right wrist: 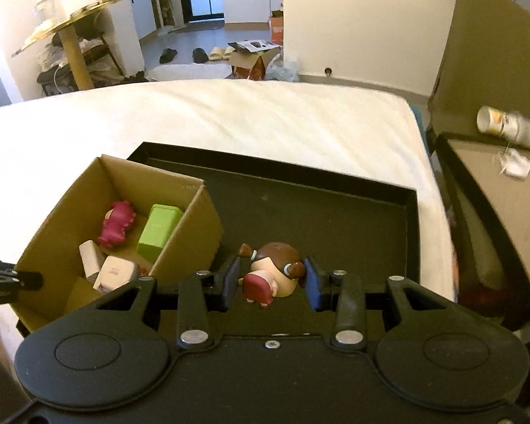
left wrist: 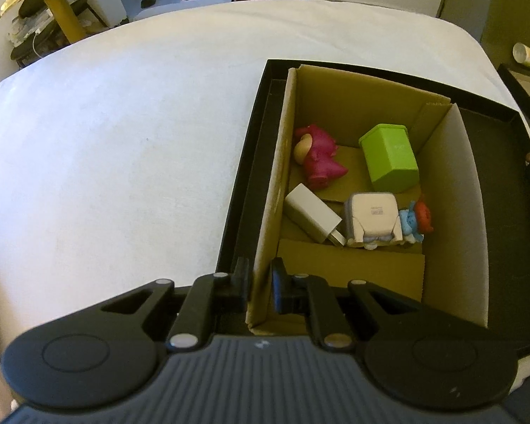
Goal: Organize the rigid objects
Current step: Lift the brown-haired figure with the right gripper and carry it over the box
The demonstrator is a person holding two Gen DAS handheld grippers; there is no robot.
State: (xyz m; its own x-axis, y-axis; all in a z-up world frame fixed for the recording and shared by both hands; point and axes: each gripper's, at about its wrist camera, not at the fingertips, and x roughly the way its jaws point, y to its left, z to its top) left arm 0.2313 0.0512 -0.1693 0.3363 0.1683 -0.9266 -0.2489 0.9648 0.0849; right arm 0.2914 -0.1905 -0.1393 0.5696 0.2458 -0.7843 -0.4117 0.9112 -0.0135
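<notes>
Right wrist view: we list one brown-haired doll figurine in a red dress [right wrist: 270, 272], lying on the black tray floor [right wrist: 335, 219] between the fingers of our right gripper [right wrist: 271, 280], which stands open around it, pads beside the head, contact uncertain. Already stowed in the brown cardboard box [left wrist: 353, 106]: pink figurine [left wrist: 321, 157], green plastic block [left wrist: 388, 157], white charger plug [left wrist: 312, 217], white cube adapter [left wrist: 372, 219], small blue-and-red figure [left wrist: 415, 221]. Our left gripper [left wrist: 259, 284] clamps the box's near-left wall. Remaining, we judge: the doll. Free floor lies between the green block and the plug; the box's right wall stands just left of the doll.
</notes>
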